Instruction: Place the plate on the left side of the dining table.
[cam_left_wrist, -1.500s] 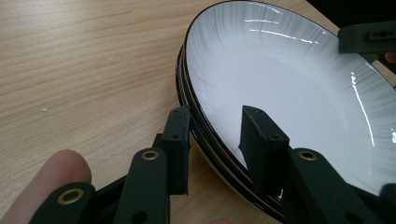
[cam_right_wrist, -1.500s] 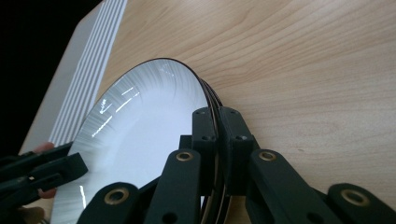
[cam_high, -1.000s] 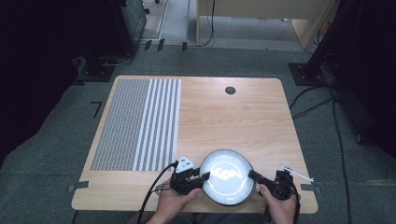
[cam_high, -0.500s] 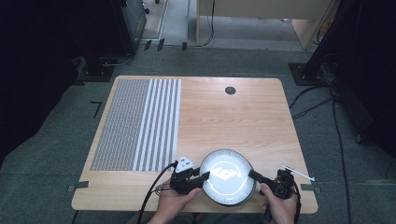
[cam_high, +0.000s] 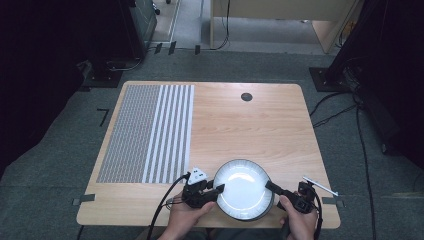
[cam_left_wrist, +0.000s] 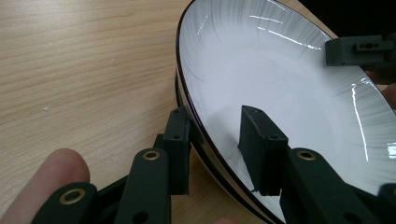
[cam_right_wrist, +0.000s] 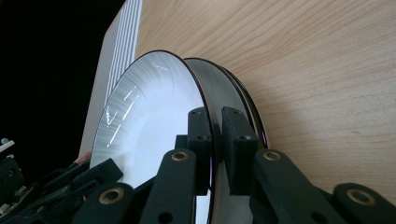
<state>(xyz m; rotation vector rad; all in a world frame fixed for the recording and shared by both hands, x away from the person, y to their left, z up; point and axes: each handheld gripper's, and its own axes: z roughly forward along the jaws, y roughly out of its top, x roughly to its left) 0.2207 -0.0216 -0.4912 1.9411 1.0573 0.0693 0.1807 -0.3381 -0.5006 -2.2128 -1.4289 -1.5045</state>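
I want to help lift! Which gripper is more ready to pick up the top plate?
Probably the right gripper: its jaws pinch the top plate's rim. The left gripper's jaws straddle the rim with a gap.

Both hands reach in low, the left gripper (cam_high: 216, 189) angled right with its jaws apart around a rim. The right gripper (cam_high: 270, 186) points left, its jaws pinched tight on a rim.

A wooden bench (cam_high: 250, 125) carries a grey patterned mat (cam_high: 145, 132) with white stripes on its left part and a small dark round grommet (cam_high: 246, 97) near its far edge, standing on grey carpet (cam_high: 65, 145).
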